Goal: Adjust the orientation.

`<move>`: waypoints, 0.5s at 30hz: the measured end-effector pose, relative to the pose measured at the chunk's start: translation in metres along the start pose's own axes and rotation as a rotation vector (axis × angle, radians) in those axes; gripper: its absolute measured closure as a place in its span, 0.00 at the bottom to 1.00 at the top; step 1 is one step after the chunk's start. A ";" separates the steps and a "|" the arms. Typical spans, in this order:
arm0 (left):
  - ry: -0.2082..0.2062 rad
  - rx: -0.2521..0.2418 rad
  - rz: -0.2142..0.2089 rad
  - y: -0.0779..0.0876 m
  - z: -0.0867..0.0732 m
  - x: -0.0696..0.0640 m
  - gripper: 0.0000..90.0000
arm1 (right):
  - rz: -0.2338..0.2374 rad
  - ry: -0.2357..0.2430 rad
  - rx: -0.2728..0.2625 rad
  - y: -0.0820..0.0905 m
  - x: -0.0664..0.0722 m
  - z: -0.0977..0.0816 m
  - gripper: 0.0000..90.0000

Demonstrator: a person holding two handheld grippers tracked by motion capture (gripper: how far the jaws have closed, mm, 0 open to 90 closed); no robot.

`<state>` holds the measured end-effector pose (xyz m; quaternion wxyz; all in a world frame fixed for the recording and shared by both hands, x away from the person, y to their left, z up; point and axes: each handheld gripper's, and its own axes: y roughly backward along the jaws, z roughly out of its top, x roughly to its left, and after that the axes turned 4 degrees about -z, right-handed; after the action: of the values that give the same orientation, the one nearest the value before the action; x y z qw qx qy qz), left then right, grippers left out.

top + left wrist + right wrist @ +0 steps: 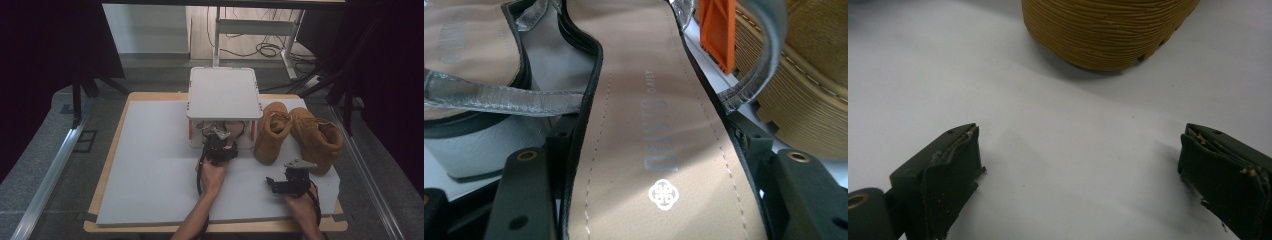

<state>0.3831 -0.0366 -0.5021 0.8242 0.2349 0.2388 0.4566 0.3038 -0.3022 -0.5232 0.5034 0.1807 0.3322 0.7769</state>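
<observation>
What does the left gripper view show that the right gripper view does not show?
Left gripper view: a sandal with a tan insole lies between the left gripper's jaws, beside a second sandal, silver straps and an orange post. Right gripper view: the right gripper is open over the bare white mat, nothing between its jaws. Both show a tan boot's ribbed sole.

Setting: lab or test workspace. Evidence: desk (150, 200) with taped-down white mat (150, 165), dark curtains (45, 50) at both sides, aluminium rails (55, 170) along the floor, loose cables (267, 49) beneath a metal stand frame (255, 27) behind.
</observation>
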 end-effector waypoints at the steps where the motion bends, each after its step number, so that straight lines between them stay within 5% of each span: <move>1: -0.003 0.003 0.003 -0.001 0.001 0.000 0.43 | 0.000 0.000 0.000 0.000 0.000 0.000 0.04; 15: 0.021 0.006 0.037 -0.019 0.006 -0.003 0.43 | 0.001 0.000 0.000 0.000 0.000 0.000 0.04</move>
<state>0.3971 -0.0492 -0.5086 0.8122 0.2370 0.2446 0.4737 0.3038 -0.3022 -0.5232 0.5031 0.1807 0.3322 0.7771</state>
